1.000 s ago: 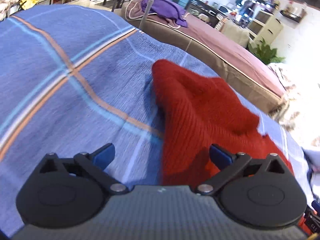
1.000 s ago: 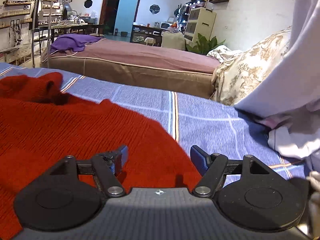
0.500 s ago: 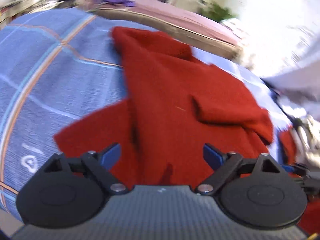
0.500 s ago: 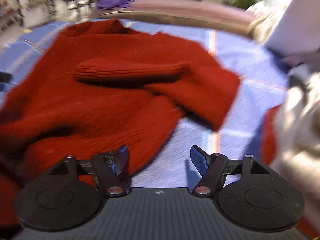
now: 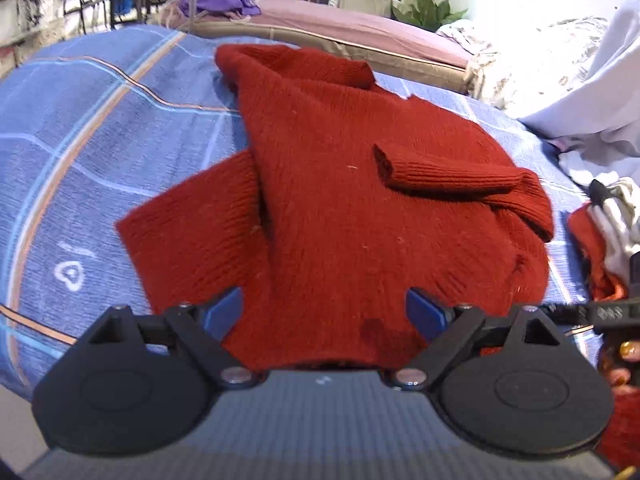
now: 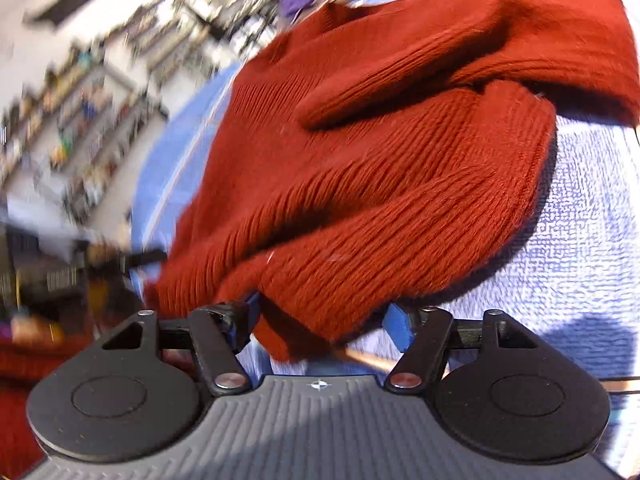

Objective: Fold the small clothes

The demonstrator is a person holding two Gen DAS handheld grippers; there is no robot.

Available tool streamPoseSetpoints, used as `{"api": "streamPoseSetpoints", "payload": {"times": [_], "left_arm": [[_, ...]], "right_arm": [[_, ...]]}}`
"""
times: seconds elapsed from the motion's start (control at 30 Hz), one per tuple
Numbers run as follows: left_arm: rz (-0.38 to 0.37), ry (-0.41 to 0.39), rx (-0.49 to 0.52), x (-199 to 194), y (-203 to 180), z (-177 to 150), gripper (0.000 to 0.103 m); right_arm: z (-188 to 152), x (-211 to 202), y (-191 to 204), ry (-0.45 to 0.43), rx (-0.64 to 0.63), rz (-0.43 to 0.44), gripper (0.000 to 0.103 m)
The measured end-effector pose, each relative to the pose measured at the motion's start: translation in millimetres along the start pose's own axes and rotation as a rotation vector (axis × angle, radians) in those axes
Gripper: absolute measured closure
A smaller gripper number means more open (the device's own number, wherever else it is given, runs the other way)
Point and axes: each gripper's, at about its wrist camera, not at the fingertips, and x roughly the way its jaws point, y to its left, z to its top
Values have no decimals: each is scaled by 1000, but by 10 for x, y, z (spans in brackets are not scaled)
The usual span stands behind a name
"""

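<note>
Sweater (image 6: 380,184) hem lay bunched between my right gripper (image 6: 320,326)'s jaws, which had just been closing around it without yet pinching, while my left gripper (image 5: 324,312) hovered spread wide above the near edge.

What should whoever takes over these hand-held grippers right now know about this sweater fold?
Left hand-held gripper: open, over the near hem of the red sweater, holding nothing.
Right hand-held gripper: jaws have just been closing; a sweater edge lies between the pads, and they do not look clamped on it.
The sweater lies on the blue plaid bedcover. One sleeve is folded across the body; the other sleeve sticks out flat.
Left: finish the right grip, fold in the loose sleeve, fold the body.
</note>
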Motion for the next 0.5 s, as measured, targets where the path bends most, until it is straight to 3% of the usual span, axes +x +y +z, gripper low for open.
{"api": "streamPoseSetpoints", "payload": {"times": [0.03, 0.07, 0.2, 0.33, 0.37, 0.47, 0.5], "left_arm": [[21, -10, 9, -24, 7, 5, 13], [38, -27, 10, -64, 31, 3, 13], [85, -72, -34, -192, 225, 59, 11], [165, -98, -51, -187, 472, 144, 11], [179, -104, -57, -171, 543, 181, 11], [231, -133, -72, -120, 751, 286, 11], [244, -141, -73, -102, 821, 315, 11]], "right_arm": [[5, 11, 27, 0, 3, -15, 80], [1, -23, 81, -3, -17, -9, 86], [24, -465, 242, -9, -122, -29, 91], [-49, -1104, 144, 20, -139, -197, 95], [-138, -1236, 127, 36, -128, -233, 102], [-350, -1430, -27, 86, -145, -435, 103], [-383, -1439, -100, 67, -121, -460, 103]]}}
